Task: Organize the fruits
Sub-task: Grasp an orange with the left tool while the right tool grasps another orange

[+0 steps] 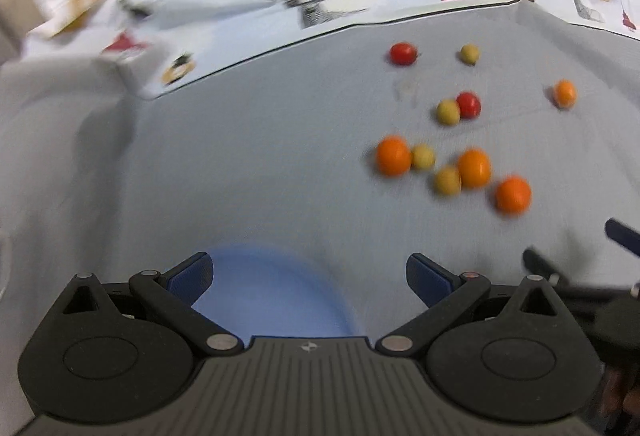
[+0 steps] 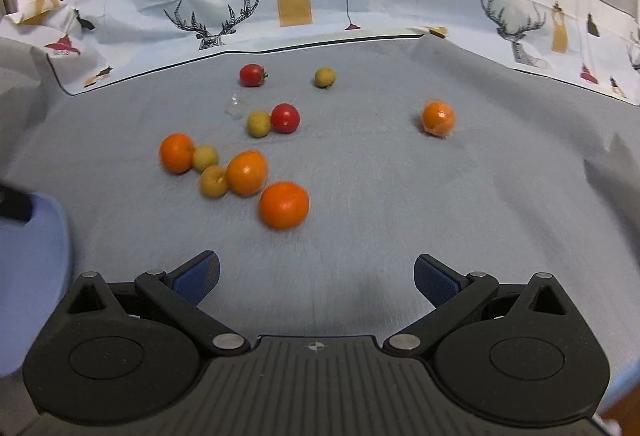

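Note:
Several fruits lie loose on the grey cloth: oranges, small yellow-green fruits and two red tomatoes. In the right wrist view the nearest orange sits ahead and left of my open, empty right gripper. One orange lies apart at the right. A tomato touches a yellow fruit. In the left wrist view my left gripper is open and empty above a light blue plate. The fruit cluster, with one orange nearest the middle, lies ahead to its right.
A printed cloth band with deer and lamps rises behind the fruit. A small clear scrap lies near the tomatoes. The blue plate's edge shows at the left of the right wrist view. The other gripper's dark parts show at the right.

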`<state>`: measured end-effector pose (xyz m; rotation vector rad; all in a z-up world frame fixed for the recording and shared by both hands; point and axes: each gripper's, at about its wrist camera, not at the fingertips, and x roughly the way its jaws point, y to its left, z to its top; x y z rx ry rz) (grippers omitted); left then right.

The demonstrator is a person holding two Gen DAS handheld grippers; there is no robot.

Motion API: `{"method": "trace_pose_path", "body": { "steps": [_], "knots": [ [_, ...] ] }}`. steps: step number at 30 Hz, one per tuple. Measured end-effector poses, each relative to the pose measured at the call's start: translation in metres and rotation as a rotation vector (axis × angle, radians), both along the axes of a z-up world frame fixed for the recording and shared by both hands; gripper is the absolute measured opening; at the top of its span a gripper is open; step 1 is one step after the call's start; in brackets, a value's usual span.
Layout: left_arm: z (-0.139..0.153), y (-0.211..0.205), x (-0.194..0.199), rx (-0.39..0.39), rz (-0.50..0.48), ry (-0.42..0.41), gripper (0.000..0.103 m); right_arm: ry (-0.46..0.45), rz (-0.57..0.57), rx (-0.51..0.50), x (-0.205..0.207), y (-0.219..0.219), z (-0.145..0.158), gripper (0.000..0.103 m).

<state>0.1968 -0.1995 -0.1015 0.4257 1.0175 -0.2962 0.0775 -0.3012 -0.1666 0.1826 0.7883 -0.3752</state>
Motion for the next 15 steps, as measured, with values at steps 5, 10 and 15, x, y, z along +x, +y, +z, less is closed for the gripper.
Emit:
{"method": "trace_pose_path", "body": {
  "steps": [5, 10, 15],
  "knots": [
    [-0.037, -0.038, 0.061, -0.052, -0.009, 0.017, 0.103, -0.002, 0.013, -0.001, 0.036, -0.016, -0.023, 0.103],
    [-0.076, -0.060, 0.089, -0.005, -0.089, 0.061, 0.103, 0.023, 0.030, -0.011, 0.054, -0.023, -0.040, 0.103],
    [-0.087, -0.065, 0.095, -0.062, -0.158, 0.095, 0.069, -0.025, 0.074, -0.045, 0.050, -0.018, -0.044, 0.097]
  ]
}}
